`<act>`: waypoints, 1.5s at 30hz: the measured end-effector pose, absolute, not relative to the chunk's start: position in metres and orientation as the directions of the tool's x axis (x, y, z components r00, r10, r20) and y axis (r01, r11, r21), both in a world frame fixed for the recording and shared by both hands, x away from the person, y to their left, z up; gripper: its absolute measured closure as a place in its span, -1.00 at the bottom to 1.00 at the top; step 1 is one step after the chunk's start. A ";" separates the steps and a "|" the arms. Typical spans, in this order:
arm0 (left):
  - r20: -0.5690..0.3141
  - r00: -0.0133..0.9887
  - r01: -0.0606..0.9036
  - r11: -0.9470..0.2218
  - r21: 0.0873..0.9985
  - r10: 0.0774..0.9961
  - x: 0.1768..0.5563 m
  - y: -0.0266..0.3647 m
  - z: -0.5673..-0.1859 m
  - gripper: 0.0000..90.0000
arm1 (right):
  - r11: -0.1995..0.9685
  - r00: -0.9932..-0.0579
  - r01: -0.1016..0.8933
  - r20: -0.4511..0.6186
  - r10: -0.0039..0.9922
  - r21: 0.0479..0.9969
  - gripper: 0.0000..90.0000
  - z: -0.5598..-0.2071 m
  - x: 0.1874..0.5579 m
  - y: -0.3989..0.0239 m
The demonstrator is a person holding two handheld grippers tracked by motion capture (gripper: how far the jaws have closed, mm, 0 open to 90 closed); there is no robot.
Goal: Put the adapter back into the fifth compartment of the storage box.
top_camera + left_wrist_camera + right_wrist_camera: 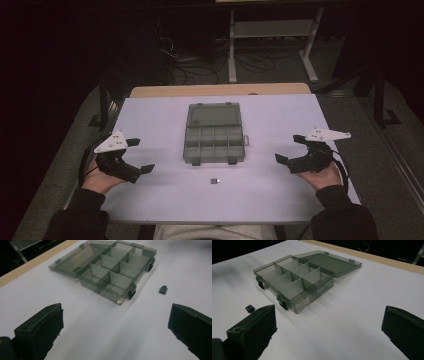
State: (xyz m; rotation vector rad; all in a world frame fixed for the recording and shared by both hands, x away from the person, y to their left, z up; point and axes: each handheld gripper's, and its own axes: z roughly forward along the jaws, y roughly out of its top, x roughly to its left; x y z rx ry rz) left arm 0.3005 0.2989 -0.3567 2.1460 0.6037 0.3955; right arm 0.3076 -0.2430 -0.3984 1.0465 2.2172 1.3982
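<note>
A smoky clear organiser box [214,140] lies open in the middle of the white table, its lid folded flat away from me and its several compartments empty [110,272] [294,277]. A small dark block [215,181] lies on the table just in front of the box [163,289] [250,308]. My left gripper [140,156] is held at the table's left side, open, nothing between its jaws. My right gripper [289,149] is held at the right side, also open and empty. Both point inward toward the box.
The white table top [270,190] has a wooden strip [220,90] along its far edge. Beyond it on the dark floor are cables [200,70] and a white frame stand [272,35]. Two black latches [132,291] sit on the box's front wall.
</note>
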 end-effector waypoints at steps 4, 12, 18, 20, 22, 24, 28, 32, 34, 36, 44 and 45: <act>0.063 0.839 0.287 -0.539 0.792 0.540 0.304 0.291 -0.354 -1.00 | 0.253 -0.683 0.412 0.113 0.722 0.875 -1.00 -0.398 0.308 -0.243; 0.061 0.866 0.273 -0.572 0.773 0.496 0.309 0.274 -0.348 -1.00 | 0.263 -0.697 0.407 0.112 0.708 0.875 -1.00 -0.399 0.308 -0.242; 0.064 0.884 0.250 -0.586 0.771 0.462 0.312 0.257 -0.343 -1.00 | 0.265 -0.699 0.410 0.114 0.706 0.873 -1.00 -0.399 0.308 -0.241; 0.063 0.891 0.245 -0.594 0.766 0.449 0.314 0.251 -0.341 -1.00 | 0.267 -0.699 0.410 0.112 0.707 0.872 -1.00 -0.399 0.308 -0.241; 0.055 0.897 0.244 -0.596 0.765 0.438 0.317 0.245 -0.340 -1.00 | 0.268 -0.700 0.409 0.111 0.706 0.872 -1.00 -0.400 0.308 -0.241; 0.055 0.905 0.236 -0.605 0.761 0.423 0.318 0.238 -0.340 -1.00 | 0.269 -0.700 0.408 0.110 0.705 0.872 -1.00 -0.399 0.308 -0.241; 0.058 0.917 0.218 -0.617 0.756 0.395 0.321 0.223 -0.338 -1.00 | 0.271 -0.702 0.407 0.109 0.704 0.872 -1.00 -0.400 0.308 -0.241; 0.059 0.921 0.214 -0.626 0.750 0.385 0.322 0.218 -0.338 -1.00 | 0.271 -0.702 0.407 0.109 0.703 0.872 -1.00 -0.400 0.308 -0.241; 0.055 0.928 0.210 -0.641 0.738 0.367 0.325 0.209 -0.340 -1.00 | 0.271 -0.703 0.406 0.109 0.703 0.873 -1.00 -0.400 0.308 -0.241; 0.053 0.931 0.209 -0.645 0.735 0.361 0.326 0.206 -0.341 -1.00 | 0.271 -0.704 0.406 0.109 0.702 0.873 -1.00 -0.399 0.308 -0.241; 0.033 0.950 0.194 -0.668 0.718 0.311 0.327 0.187 -0.347 -1.00 | 0.271 -0.703 0.407 0.109 0.703 0.872 -1.00 -0.399 0.307 -0.241; 0.033 0.950 0.194 -0.668 0.718 0.311 0.327 0.187 -0.347 -1.00 | 0.271 -0.703 0.407 0.109 0.703 0.872 -1.00 -0.399 0.307 -0.241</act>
